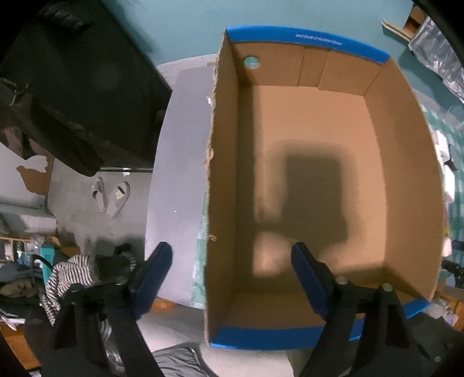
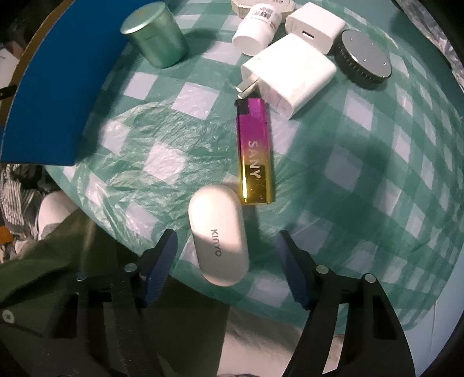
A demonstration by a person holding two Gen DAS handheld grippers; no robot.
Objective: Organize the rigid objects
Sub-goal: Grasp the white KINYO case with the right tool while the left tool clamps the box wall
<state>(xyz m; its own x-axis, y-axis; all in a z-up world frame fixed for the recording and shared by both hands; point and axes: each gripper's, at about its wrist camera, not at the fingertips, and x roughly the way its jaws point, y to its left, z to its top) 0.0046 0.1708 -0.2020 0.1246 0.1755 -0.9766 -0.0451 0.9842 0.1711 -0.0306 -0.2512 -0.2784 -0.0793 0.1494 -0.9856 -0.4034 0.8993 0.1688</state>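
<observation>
In the left wrist view, an open cardboard box (image 1: 406,162) with blue-taped rims shows a bare brown floor inside. My left gripper (image 1: 232,255) is open and empty, hovering over the box's near left wall. In the right wrist view, a white KINYO case (image 2: 217,235) lies at the near table edge, between the fingers of my open right gripper (image 2: 226,243). A purple-gold SANY lighter (image 2: 254,150) lies just beyond it. Farther back are a white plug charger (image 2: 293,78), a second white charger (image 2: 314,27), a white bottle (image 2: 256,27), a green tin (image 2: 155,34) and a dark round disc (image 2: 364,56).
The table has a green-checked cover (image 2: 377,174). The box's blue outer wall (image 2: 52,95) stands at the left in the right wrist view. A grey tabletop (image 1: 177,174) lies left of the box, with a dark chair (image 1: 72,87), slippers (image 1: 111,195) and clothes (image 1: 72,275) beyond.
</observation>
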